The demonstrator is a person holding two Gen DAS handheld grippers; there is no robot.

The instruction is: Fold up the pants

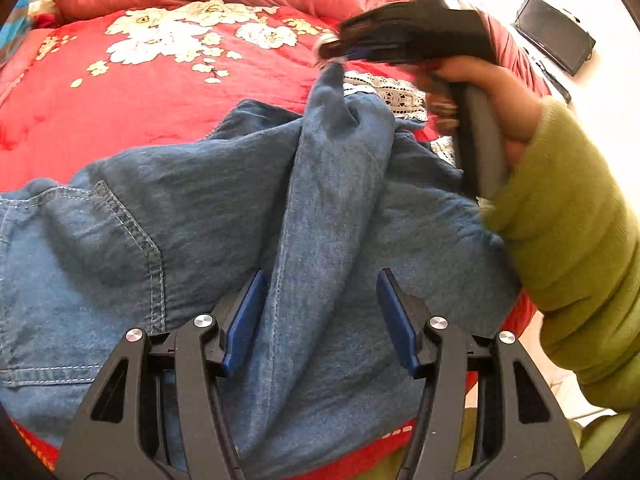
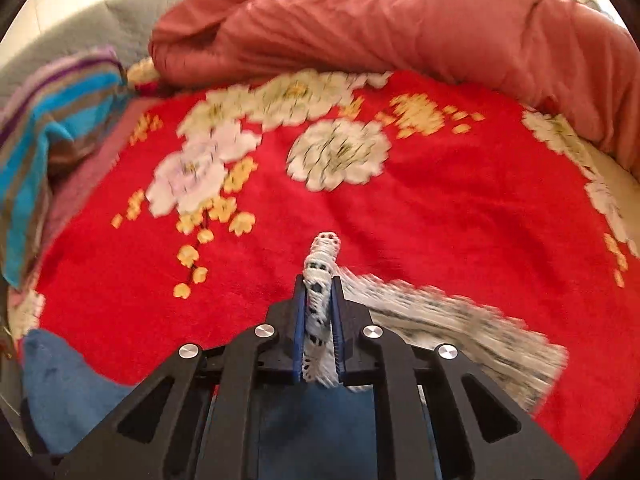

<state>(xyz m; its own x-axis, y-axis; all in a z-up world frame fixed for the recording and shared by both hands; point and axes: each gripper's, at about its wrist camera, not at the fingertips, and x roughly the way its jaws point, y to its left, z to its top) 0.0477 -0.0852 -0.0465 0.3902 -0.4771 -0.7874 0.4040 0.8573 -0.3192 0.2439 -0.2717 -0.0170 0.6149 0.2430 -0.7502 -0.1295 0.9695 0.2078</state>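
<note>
My left claw (image 1: 320, 320) hangs spread wide over the blue pants (image 1: 224, 208), its blue pads on either side of a raised fold of denim without touching it. The pants lie rumpled on the bed, on a red blanket with white flowers (image 1: 160, 80), with a stitched pocket toward the left of my left wrist view. One leg is lifted up toward my right claw (image 1: 332, 54), which I see from the side there, gripped by my right hand (image 1: 492, 96) in a green sleeve (image 1: 572, 232).

In the right wrist view, that claw is pressed together on the white lace trim (image 2: 318, 312) at the leg's hem; the lace sticks out past the tips and trails off blurred to the right. Blue denim hangs below the claw. A rust-coloured quilt (image 2: 400, 28) is bunched along the far side of the bed, and a striped towel (image 2: 52, 120) sits at the left. A dark flat screen (image 1: 554, 34) lies on the pale floor beyond the bed.
</note>
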